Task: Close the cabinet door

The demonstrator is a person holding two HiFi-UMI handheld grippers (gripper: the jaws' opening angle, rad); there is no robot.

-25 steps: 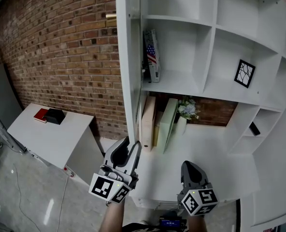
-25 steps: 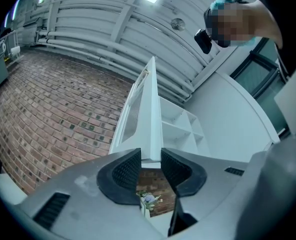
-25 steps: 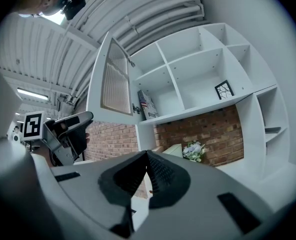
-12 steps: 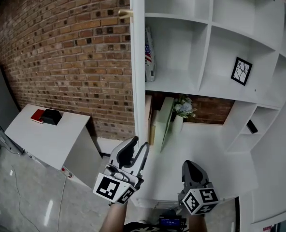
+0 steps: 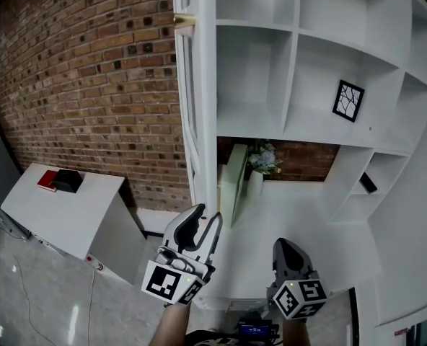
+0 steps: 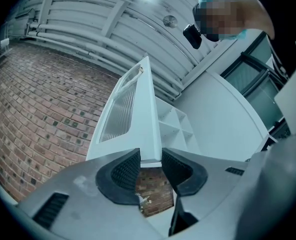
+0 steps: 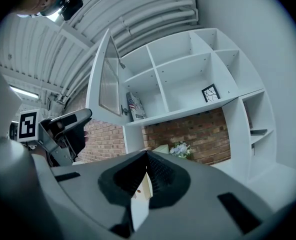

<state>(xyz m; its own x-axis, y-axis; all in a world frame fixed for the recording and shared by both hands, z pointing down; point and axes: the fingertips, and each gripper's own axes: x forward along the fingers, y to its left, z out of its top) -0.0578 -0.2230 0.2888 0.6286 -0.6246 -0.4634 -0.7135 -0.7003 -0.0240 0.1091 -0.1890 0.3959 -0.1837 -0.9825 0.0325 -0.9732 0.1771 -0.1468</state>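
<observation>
The white cabinet door [image 5: 199,107] stands open, nearly edge-on in the head view, with a glass panel [image 6: 115,111] in its outer face. My left gripper [image 5: 206,218] is at the door's lower corner. In the left gripper view [image 6: 150,166] its pads press both sides of the door's bottom edge [image 6: 150,134]. My right gripper [image 5: 285,254] hangs lower right over the white counter, shut and holding nothing [image 7: 147,169]. The right gripper view shows the door [image 7: 105,79] swung out from the shelves, with the left gripper [image 7: 63,129] below it.
Open white shelves [image 5: 293,128] hold a framed picture [image 5: 348,101]. Flowers [image 5: 262,157] and a pale green board [image 5: 231,179] stand on the counter. A brick wall [image 5: 91,85] lies left. A low white table [image 5: 62,207] carries a black box [image 5: 65,180].
The door has swung right toward the shelves, with my left gripper on its lower edge, and now hides the flag-covered book. The right gripper stayed put.
</observation>
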